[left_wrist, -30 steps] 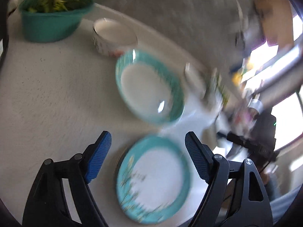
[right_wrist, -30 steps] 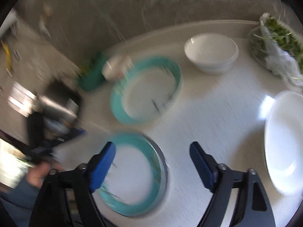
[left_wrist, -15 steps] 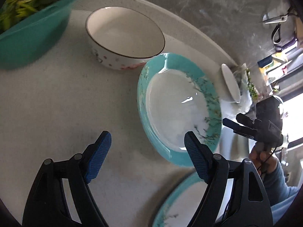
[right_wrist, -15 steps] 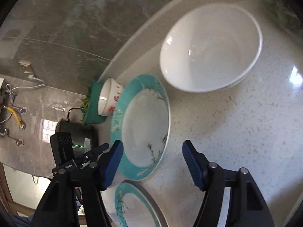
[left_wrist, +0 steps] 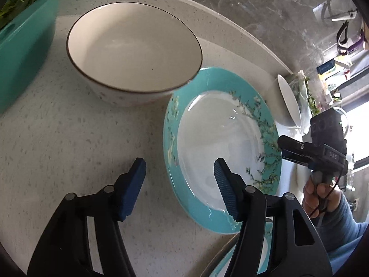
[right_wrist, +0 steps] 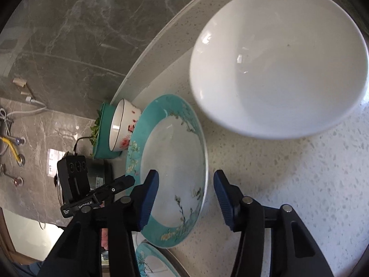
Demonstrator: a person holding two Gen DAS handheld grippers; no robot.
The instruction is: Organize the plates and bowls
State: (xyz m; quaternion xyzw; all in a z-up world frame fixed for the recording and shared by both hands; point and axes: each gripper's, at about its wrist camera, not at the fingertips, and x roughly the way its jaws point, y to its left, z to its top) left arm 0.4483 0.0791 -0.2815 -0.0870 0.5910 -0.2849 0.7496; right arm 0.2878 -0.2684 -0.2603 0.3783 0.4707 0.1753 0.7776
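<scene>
A teal-rimmed plate with a white centre (left_wrist: 221, 143) lies on the speckled counter; it also shows in the right wrist view (right_wrist: 173, 166). My left gripper (left_wrist: 180, 184) is open, its jaws either side of the plate's left rim. My right gripper (right_wrist: 185, 196) is open, its jaws either side of the plate's right rim. A cream bowl with a dark rim (left_wrist: 133, 50) stands just behind the plate; it shows at the far side (right_wrist: 122, 127). A plain white bowl (right_wrist: 279, 62) sits close ahead of the right gripper. A second teal plate (right_wrist: 152, 260) lies nearer.
A teal tub of greens (left_wrist: 23, 34) stands at the far left of the counter. The counter's curved back edge (left_wrist: 230, 30) meets a grey marble wall. The white bowl (left_wrist: 289, 101) and a bag of greens (left_wrist: 306, 92) sit at the right.
Both grippers have moved in lower and closer to the far teal plate, from opposite sides. Their jaws now straddle its rims. The nearer plate has slid almost out of view.
</scene>
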